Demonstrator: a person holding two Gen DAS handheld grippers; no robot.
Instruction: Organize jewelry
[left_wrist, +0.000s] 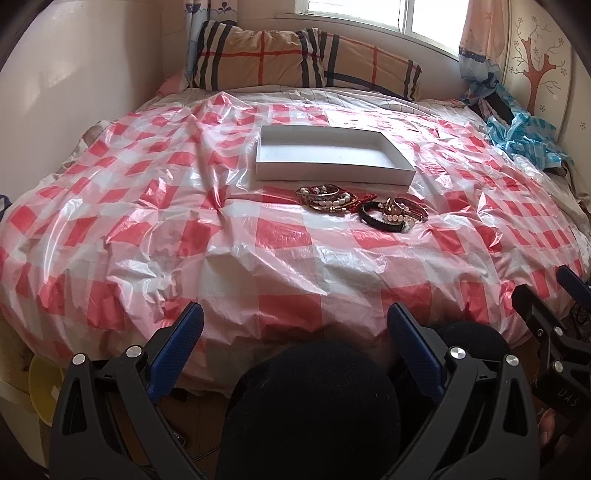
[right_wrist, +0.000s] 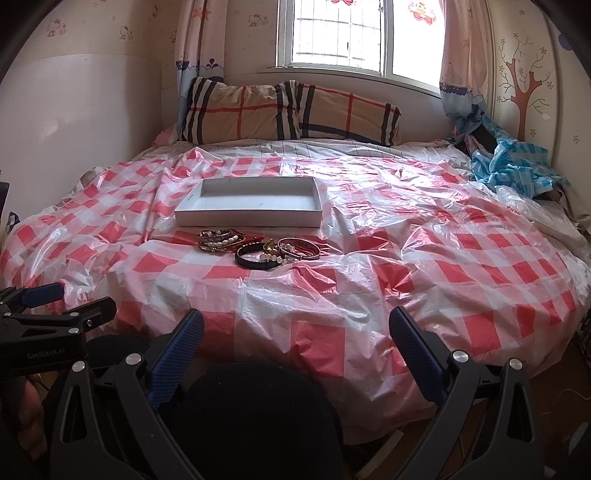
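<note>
Checked bed cover (left_wrist: 184, 206), 1 white box (left_wrist: 369, 173), 2 bracelet piles (left_wrist: 327, 197), 2 pillows (left_wrist: 258, 55)

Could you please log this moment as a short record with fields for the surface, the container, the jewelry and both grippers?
surface: bed under a red-and-white checked plastic sheet
container: white box, open, nothing visible inside
jewelry: pile of bracelets on the sheet, just in front of the box, none inside it
left gripper: open, holding nothing, at the near bed edge
right gripper: open, holding nothing, at the near bed edge
background: two plaid pillows under the window
</note>
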